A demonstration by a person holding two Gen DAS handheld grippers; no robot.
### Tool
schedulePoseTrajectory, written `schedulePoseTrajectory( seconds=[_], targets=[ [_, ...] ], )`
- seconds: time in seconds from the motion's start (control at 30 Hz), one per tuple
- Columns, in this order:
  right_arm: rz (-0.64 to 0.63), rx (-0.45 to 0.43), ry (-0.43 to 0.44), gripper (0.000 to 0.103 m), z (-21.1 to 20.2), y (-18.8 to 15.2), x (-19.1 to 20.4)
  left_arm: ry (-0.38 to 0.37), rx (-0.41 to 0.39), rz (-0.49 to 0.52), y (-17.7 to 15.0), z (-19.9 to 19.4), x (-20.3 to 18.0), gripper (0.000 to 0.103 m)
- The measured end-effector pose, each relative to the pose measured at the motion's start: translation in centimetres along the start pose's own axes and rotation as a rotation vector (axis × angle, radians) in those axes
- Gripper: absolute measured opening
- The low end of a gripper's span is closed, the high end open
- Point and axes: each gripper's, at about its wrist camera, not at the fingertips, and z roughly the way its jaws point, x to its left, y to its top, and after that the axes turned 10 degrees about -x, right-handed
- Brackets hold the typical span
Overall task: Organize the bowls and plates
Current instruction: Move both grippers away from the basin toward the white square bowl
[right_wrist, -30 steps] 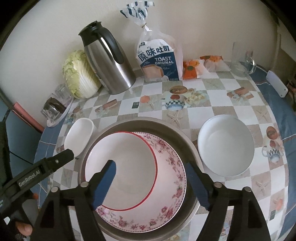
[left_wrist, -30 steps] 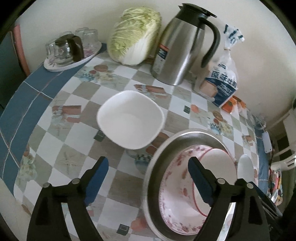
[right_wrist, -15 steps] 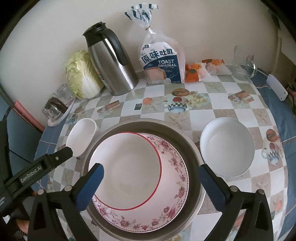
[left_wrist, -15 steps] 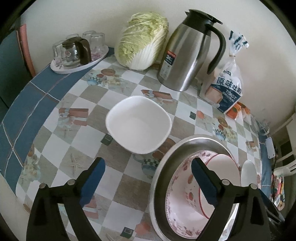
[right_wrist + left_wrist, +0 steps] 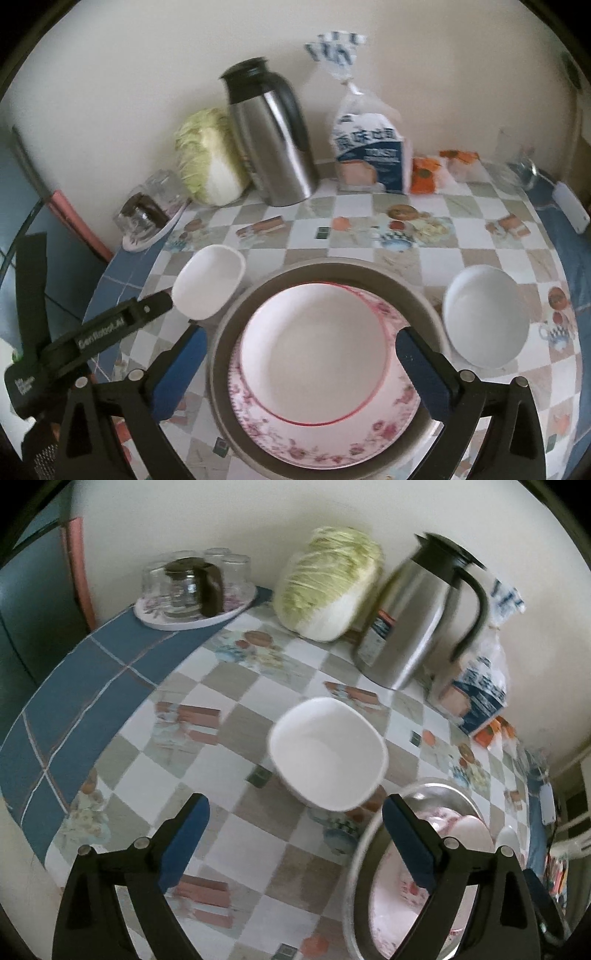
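Note:
A white squarish bowl [image 5: 327, 751] sits on the checked tablecloth; it also shows in the right wrist view [image 5: 208, 286]. Right of it a metal basin [image 5: 328, 273] holds a floral plate [image 5: 332, 441] with a red-rimmed white plate [image 5: 314, 354] on top. A round white bowl [image 5: 485, 315] sits right of the basin. My left gripper [image 5: 295, 845] is open and empty, just short of the squarish bowl. My right gripper [image 5: 301, 369] is open and empty above the basin's plates. The left gripper's finger [image 5: 110, 326] reaches toward the squarish bowl in the right wrist view.
Along the wall stand a cabbage [image 5: 328, 583], a steel thermos jug [image 5: 417, 613], a toast bag [image 5: 371, 147] and snack packets [image 5: 424, 173]. A tray of upturned glasses [image 5: 195, 590] sits at the back left. A glass jug [image 5: 517, 162] stands at the back right.
The left gripper has swung left and back, so the squarish bowl now lies between and beyond its fingers. The right gripper has pulled back and risen slightly over the basin.

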Motion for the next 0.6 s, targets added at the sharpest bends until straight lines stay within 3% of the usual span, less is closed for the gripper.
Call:
schedulePoseTrajectory(
  seconds=[0.4, 0.6],
  targets=[
    [-0.001, 0.005, 0.059, 0.103, 1.7, -1.0, 3.5, 0.071, -0.010, -0.148, 1.2, 0.6, 6.7, 0.095],
    [0.018, -0.004, 0.050, 0.103, 2.4, -1.3, 3.8, 0.022, 0.017, -0.197, 1.5, 2.0, 7.9, 0.095]
  ],
)
